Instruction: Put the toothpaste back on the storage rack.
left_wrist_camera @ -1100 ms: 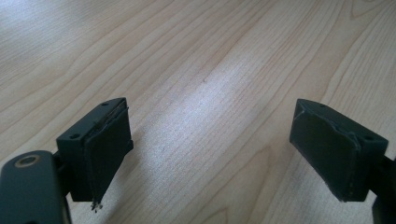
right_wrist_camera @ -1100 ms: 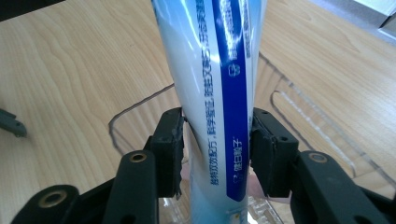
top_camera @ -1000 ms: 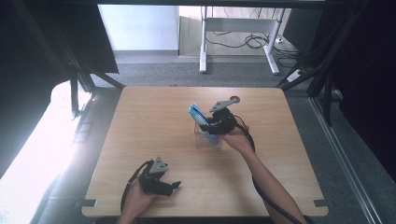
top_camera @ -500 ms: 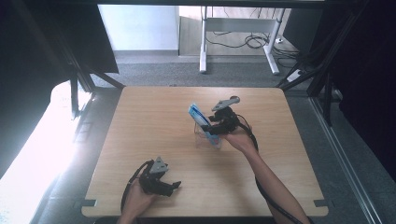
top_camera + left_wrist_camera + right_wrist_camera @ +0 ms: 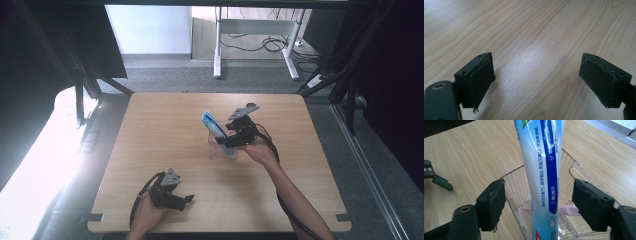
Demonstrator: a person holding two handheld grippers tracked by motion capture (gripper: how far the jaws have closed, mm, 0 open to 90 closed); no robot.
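Since the earlier high-view pictures, little has shifted: the right gripper [image 5: 231, 141] sits at almost the same spot beside the tube, and its jaws have just been opening, with the tube standing between them but no longer pinched. Both forearms come in from the near edge much as they did.

Largest in view is the wooden table [image 5: 165, 130], pale and grained, with a grey floor and a white desk frame beyond its far edge. On the table, somewhat right of centre, stands a clear plastic holder [image 5: 218, 148], a small open-topped box with see-through walls. In the right gripper view the holder [image 5: 517, 180] shows a slotted bottom, and a pink object [image 5: 567, 210] lies across that bottom, partly hidden.

Rising out of the holder is the toothpaste tube [image 5: 216, 131], white and blue with printed lettering, leaning toward the far left in the high view. In the right gripper view the tube [image 5: 544, 170] runs up the middle between the two black pads, and a gap shows on each side of it, so the tongs are spread and touch nothing.

Well apart, near the table's front edge at the left, the left gripper [image 5: 189, 199] rests low in the person's hand. In its own view the left gripper [image 5: 536, 85] has its jaws spread wide over bare wood, with nothing between them.
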